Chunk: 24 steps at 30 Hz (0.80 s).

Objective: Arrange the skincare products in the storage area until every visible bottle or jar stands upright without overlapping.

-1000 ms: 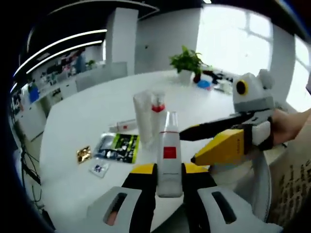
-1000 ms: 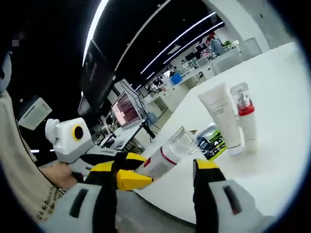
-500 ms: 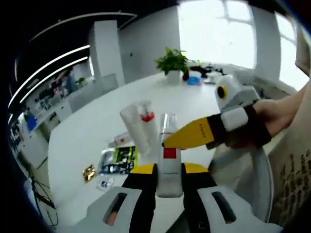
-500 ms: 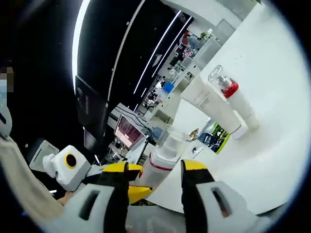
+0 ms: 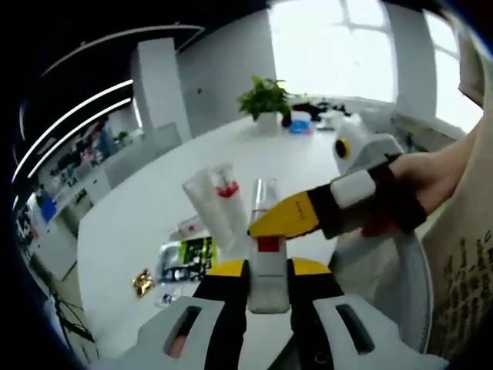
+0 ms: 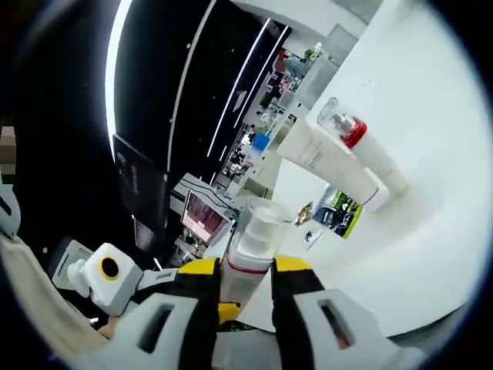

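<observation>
While both grippers close on the same white bottle (image 5: 267,254), we judge that this is a handover held above the near edge of the table (image 5: 146,208), not yet a placement. In the left gripper view the left gripper (image 5: 268,271) clasps the bottle low on its body, its long axis running straight away from us along the jaws, clear cap farthest. The right gripper (image 5: 296,218) comes in from the right and pinches the bottle higher up, across that axis. In the right gripper view the right gripper (image 6: 248,268) has its jaws snug against the bottle's sides below the cap.

The storage spot lies ahead of and below the bottle, so it must tip base-down toward the table; we cannot tell which hand is nearer.

Counting: one held bottle; two standing products beyond it, touching or nearly so, a white tube (image 5: 206,208) and a red-collared pump bottle (image 5: 229,202); one tube (image 5: 191,227) lying flat; a few flat sachets (image 5: 185,256) near it
</observation>
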Available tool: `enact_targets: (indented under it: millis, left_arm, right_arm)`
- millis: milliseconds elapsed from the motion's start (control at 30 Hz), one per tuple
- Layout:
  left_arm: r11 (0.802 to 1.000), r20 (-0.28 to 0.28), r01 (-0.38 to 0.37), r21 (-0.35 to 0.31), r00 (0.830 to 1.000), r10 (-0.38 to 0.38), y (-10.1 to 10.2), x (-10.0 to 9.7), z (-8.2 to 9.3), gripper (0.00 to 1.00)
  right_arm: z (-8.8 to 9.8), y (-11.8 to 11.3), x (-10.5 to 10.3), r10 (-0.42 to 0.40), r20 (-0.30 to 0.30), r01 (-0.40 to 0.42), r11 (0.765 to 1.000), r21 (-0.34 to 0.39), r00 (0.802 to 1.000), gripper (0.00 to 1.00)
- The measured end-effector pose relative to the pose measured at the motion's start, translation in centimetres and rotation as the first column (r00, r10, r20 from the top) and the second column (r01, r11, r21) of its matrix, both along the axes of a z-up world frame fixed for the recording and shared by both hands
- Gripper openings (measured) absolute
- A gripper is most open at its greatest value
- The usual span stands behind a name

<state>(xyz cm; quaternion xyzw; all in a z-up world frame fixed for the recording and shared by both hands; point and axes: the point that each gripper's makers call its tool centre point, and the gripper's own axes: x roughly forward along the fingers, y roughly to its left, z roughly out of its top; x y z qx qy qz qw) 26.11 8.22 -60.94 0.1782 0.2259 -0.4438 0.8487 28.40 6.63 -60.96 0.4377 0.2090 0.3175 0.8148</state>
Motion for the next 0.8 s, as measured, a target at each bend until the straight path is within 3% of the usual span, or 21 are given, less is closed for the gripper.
enact_targets:
  millis: [167,200,233,267,467,600,700,800]
  left_arm:
    - [1.0,-0.008,0.002,-0.004,1.0,-0.002,0.0,-0.1,0.0,0.16]
    - [1.0,-0.011,0.002,-0.004,1.0,-0.002,0.0,-0.1,-0.1,0.16]
    - [1.0,-0.016,0.003,-0.007,1.0,-0.003,0.0,-0.1,-0.1,0.16]
    - [1.0,-0.029,0.0,-0.017,1.0,-0.001,0.0,-0.1,-0.2,0.16]
    - [0.998,-0.075,0.019,-0.059,0.997,-0.023,-0.3,-0.1,-0.2,0.18]
    - [0.992,-0.207,0.033,-0.126,0.977,-0.059,-0.8,-0.9,-0.5,0.19]
    - [0.989,-0.205,0.05,-0.139,0.976,-0.078,-0.7,-0.7,-0.2,0.2]
    - [0.982,-0.239,0.052,-0.183,0.966,-0.096,-0.8,-0.7,0.1,0.2]
  right_arm:
    - [0.4,0.1,-0.1,0.008,0.009,-0.008,1.0,-0.016,1.0,0.23]
    - [0.6,0.2,-0.1,0.013,0.018,-0.013,1.0,-0.026,1.0,0.22]
    - [0.9,0.2,-0.1,0.028,0.073,-0.023,0.998,-0.067,0.997,0.21]
    - [1.2,0.2,-0.1,0.03,0.091,-0.023,0.997,-0.074,0.995,0.21]
    - [1.7,0.3,-0.2,0.056,0.117,-0.045,0.994,-0.095,0.992,0.2]
    - [2.2,0.7,-0.6,0.119,0.169,-0.094,0.985,-0.148,0.979,0.19]
    - [2.7,0.9,-0.6,0.141,0.2,-0.108,0.98,-0.168,0.97,0.19]
    - [3.1,0.9,-0.7,0.171,0.215,-0.134,0.975,-0.176,0.962,0.19]
